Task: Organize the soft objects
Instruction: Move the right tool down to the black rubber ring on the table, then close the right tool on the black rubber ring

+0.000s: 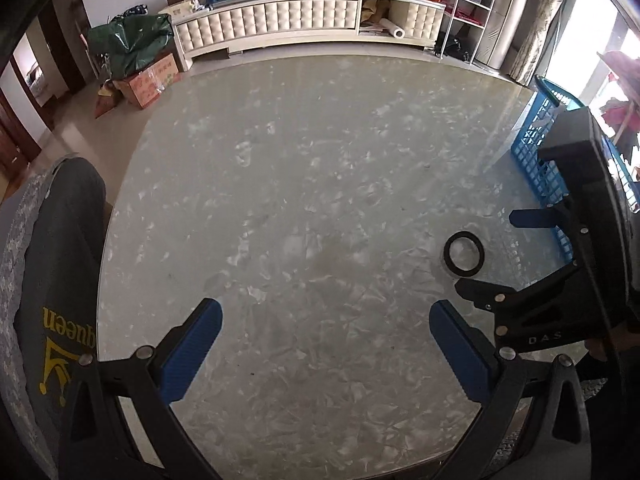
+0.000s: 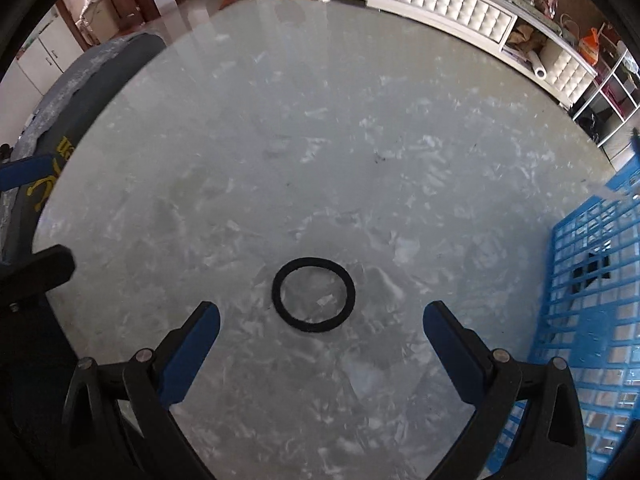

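Round marbled tabletop [image 2: 320, 140] fills your view. Blue lattice basket [image 2: 592, 280] stands at its right edge. Your left gripper [image 1: 326, 344] hovers over bare tabletop, fingers wide, nothing held. Your right gripper [image 2: 322, 344] also has fingers wide, nothing held. Black ring [image 2: 313, 295] lies flat just ahead between right fingers, near basket, touching neither.

Both wrist views look steeply down, close over the round table [image 1: 280, 200], sharing the black ring [image 2: 313, 294].
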A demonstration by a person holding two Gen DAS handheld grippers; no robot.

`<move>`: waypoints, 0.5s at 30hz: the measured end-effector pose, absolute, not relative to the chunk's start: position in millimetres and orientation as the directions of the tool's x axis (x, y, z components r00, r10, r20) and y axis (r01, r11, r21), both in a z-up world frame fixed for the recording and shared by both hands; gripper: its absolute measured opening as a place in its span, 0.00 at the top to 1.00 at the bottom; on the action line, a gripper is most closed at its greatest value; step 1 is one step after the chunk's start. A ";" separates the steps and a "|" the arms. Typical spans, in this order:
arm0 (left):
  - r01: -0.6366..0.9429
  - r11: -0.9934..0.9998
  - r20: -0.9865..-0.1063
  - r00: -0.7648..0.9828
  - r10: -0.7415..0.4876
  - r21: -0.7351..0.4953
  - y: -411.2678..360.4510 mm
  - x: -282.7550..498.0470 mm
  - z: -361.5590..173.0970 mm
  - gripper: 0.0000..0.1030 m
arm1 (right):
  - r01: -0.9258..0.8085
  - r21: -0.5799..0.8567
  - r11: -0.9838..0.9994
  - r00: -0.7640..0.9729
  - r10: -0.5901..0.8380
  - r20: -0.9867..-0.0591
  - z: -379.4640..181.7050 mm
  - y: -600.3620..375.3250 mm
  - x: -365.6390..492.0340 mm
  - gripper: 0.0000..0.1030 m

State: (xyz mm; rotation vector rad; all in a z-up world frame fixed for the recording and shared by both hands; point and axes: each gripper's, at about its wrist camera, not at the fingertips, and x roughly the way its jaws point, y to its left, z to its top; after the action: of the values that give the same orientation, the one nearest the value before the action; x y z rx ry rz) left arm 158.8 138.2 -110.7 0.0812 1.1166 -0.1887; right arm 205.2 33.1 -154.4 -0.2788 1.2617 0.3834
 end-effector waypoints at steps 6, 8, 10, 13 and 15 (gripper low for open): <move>0.167 0.985 -0.905 0.412 -0.109 -0.043 145.8 164.5 -116.9 0.00 | -0.416 0.003 0.909 0.240 0.113 -0.964 -167.5 37.0 214.8 0.15; 0.164 0.986 -0.905 0.410 -0.109 -0.045 146.7 164.5 -117.7 0.00 | -0.418 -0.003 0.909 0.242 0.108 -0.964 -173.8 38.5 214.2 0.15; 0.163 0.986 -0.905 0.411 -0.111 -0.047 147.8 164.1 -118.2 0.00 | -0.419 -0.003 0.908 0.232 0.104 -0.967 -181.4 44.3 213.0 0.23; 0.162 0.986 -0.907 0.407 -0.107 -0.043 148.4 164.0 -118.8 0.00 | -0.424 -0.009 0.906 0.250 0.108 -0.962 -180.3 47.4 211.0 0.28; 0.163 0.986 -0.908 0.405 -0.106 -0.042 147.8 164.2 -119.0 0.00 | -0.427 -0.007 0.904 0.268 0.118 -0.956 -180.4 46.4 209.3 0.39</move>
State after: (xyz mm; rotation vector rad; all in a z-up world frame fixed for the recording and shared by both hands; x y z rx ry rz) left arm 164.2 147.8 -119.0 0.0564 1.1414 -0.1700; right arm 209.3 46.4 -180.4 -0.2867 1.2505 0.3745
